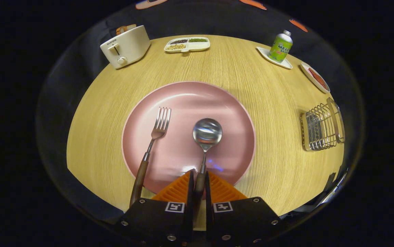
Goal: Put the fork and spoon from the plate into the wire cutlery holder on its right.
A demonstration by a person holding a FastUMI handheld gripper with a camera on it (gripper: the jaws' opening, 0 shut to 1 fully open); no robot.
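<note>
Gripper (199, 178) is clamped on the wooden handle of the shiny steel spoon (207, 132) over the round pink plate (142, 113) — light, stiff, slick metal, so gripping the wood looks smart.

**The gripper: two blocks, two tags, ribbed pads**

The gripper (199, 173) is built from two black, matte carrier blocks that sit side by side, each with angular, chamfered outlines. Small silver screws sit at the blocks' corners and along their lower edges. Each block carries a square white tag printed with a black blocky pattern (the two patterns differ), set close to the inner edge. From the blocks rise two thin, flat fingers (190, 185), standing parallel. Outside each one, a wedge-shaped pad (178, 190) with fine parallel ribs fans outward. The spoon (207, 132) handle is pinched in the narrow slot between the fingers.
</note>
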